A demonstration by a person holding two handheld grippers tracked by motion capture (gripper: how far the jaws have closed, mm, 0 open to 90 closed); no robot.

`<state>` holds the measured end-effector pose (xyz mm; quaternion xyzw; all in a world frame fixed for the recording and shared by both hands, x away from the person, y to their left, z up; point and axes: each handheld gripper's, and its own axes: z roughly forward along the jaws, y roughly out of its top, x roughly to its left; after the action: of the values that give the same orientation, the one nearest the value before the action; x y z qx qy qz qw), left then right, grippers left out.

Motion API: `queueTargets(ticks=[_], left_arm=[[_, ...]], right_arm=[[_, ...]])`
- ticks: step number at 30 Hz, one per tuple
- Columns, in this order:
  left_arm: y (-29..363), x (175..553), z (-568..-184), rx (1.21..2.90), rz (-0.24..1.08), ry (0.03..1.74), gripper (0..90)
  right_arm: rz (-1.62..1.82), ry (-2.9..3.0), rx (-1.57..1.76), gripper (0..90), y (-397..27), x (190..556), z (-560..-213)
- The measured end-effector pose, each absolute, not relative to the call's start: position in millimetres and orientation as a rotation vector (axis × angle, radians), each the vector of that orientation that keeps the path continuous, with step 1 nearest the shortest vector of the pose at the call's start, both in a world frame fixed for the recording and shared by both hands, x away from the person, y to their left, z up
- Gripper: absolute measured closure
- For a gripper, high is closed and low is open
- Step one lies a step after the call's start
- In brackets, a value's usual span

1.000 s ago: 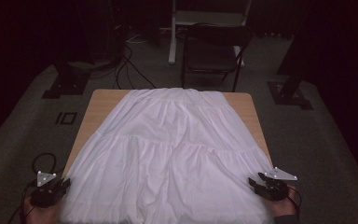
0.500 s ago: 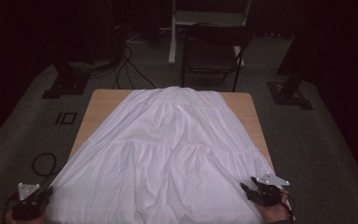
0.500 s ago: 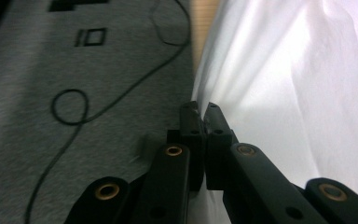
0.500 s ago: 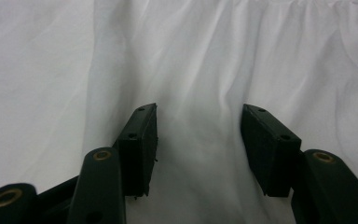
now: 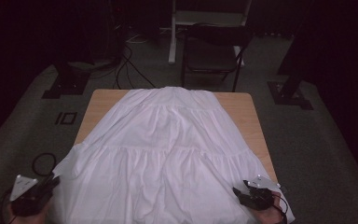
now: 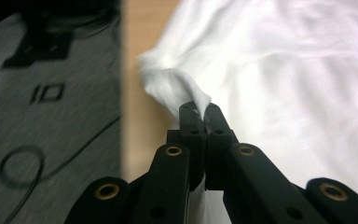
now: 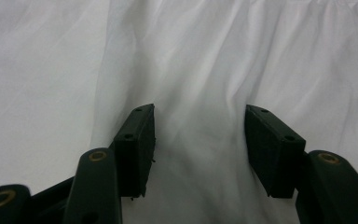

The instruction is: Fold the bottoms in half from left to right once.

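White skirt (image 5: 168, 149) spread flat over wooden surface (image 5: 242, 114), hem at 6 o'clock. Left claw (image 6: 201, 111) clenched on pinch of hem at 7 o'clock corner, cloth pulled up into peak. Right claw (image 7: 198, 140) released, jaws apart above cloth at 5 o'clock, nothing gripped. Best: lower right, pinch hem edge only, match left height, lift both evenly, avoid bunching.

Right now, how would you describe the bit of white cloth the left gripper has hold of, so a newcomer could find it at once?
Start at the light wooden table draped with a white tiered cotton skirt. Follow the skirt's hem to its near left corner, which overhangs the table edge. There the left gripper, jaws shut, pinches a small peaked fold of hem, lifted into a ridge while the rest lies flat.
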<state>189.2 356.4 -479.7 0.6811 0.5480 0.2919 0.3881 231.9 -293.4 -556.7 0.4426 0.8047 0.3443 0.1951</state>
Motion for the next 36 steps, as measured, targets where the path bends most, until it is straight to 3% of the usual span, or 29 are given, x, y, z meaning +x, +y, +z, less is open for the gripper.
queueTargets(ticks=[11,18,26,31,33,36], left_arm=[[248.3,252.3,-457.7,1.85,0.482,1.091,89.3],[144.8,280.5,-423.9,1.927,0.346,0.806,89.3],[11.4,275.6,-403.8,1.984,0.141,0.501,89.3],[-53.8,259.9,-429.2,2.052,-0.038,0.381,89.2],[-65.9,261.1,-447.9,2.108,-0.072,0.368,83.3],[-57.8,268.8,-462.6,2.12,-0.081,0.428,63.7]], right_arm=[[0.977,2.182,1.241,40.8,-304.4,243.4,-543.9],[0.899,2.144,1.336,40.4,-324.0,258.6,-552.2],[0.916,2.146,1.362,39.5,-325.8,261.2,-556.3],[0.925,2.141,1.372,39.4,-326.0,261.1,-557.0],[0.926,2.14,1.373,39.3,-325.8,261.3,-557.0],[0.913,2.143,1.376,39.3,-325.0,261.5,-556.1]])
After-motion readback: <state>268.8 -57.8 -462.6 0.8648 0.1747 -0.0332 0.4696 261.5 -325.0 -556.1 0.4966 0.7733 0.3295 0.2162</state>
